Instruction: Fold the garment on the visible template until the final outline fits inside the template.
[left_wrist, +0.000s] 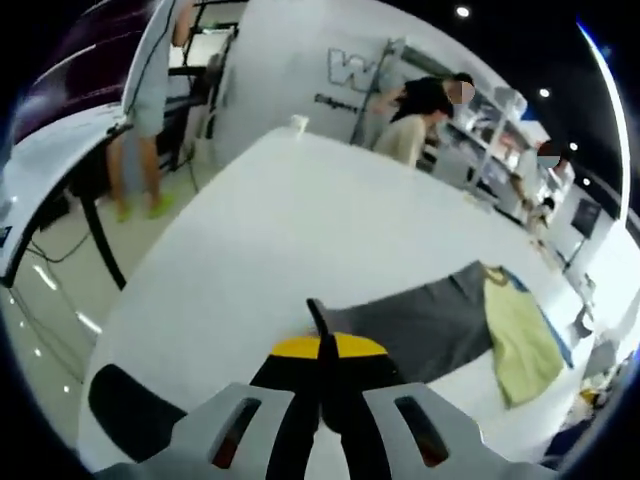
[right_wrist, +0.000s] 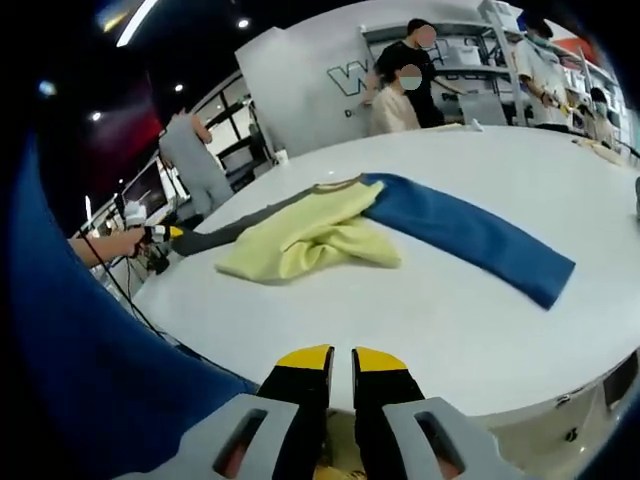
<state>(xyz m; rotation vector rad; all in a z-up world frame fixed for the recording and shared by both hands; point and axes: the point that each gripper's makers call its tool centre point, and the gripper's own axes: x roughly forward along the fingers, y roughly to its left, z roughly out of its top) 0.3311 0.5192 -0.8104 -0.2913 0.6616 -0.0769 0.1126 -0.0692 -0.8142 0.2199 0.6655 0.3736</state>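
1. We judge the main risk to be drag. The left gripper pinches the grey sleeve at its tip, and a pull along the table could slide the whole shirt instead of folding it.
2. The yellow body is already bunched near the collar. A lift from one sleeve end alone may twist it further and spoil the outline.
3. We cannot make out a template on the white top, so fit is hard to judge from here.
4. Left claw: jaws pressed together on the dark sleeve end, cloth rising between the yellow tips.
5. Right gripper: jaws nearly together, a thin gap between them, nothing held. It hangs near the table edge, well apart from the shirt.
6. The shirt lies spread across the table, blue sleeve stretched one way, grey sleeve the other, yellow body between.
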